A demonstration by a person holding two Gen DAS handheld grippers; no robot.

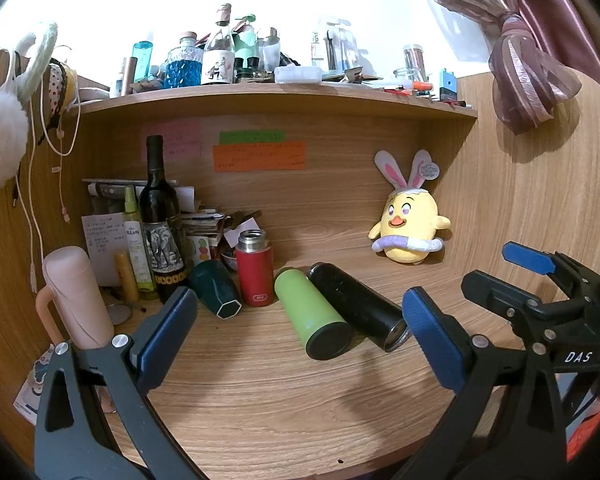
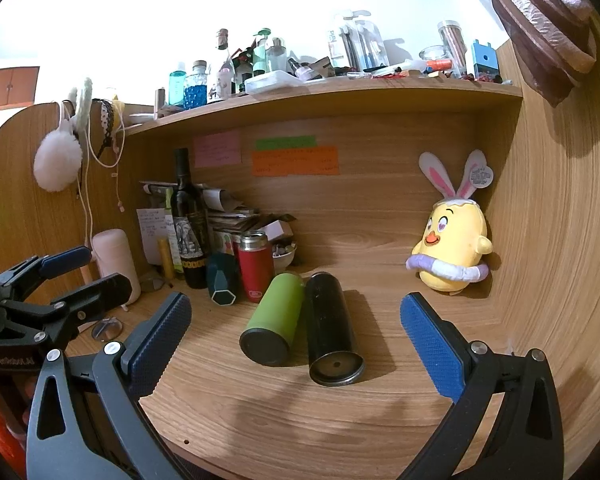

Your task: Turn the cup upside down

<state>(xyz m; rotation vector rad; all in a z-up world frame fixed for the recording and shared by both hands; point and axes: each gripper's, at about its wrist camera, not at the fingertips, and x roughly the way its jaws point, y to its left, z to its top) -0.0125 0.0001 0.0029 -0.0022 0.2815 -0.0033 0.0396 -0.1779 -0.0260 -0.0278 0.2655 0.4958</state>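
A green cup (image 1: pixel 310 314) (image 2: pixel 276 318) and a black cup (image 1: pixel 358 306) (image 2: pixel 332 328) lie on their sides, side by side, in the middle of the wooden desk, bases toward me. A red cup (image 1: pixel 255 268) (image 2: pixel 255 266) stands upright behind them, and a dark teal cup (image 1: pixel 216 290) (image 2: pixel 223 278) lies tilted to its left. My left gripper (image 1: pixel 298 336) is open and empty, just in front of the green cup. My right gripper (image 2: pixel 296 340) is open and empty, facing the two lying cups. Each gripper shows at the edge of the other's view.
A wine bottle (image 1: pixel 160 220), a pink flask (image 1: pixel 76 296) and stacked papers crowd the back left. A yellow plush chick (image 1: pixel 410 228) (image 2: pixel 452 252) sits against the back right corner. A shelf (image 1: pixel 276 92) full of bottles overhangs the desk.
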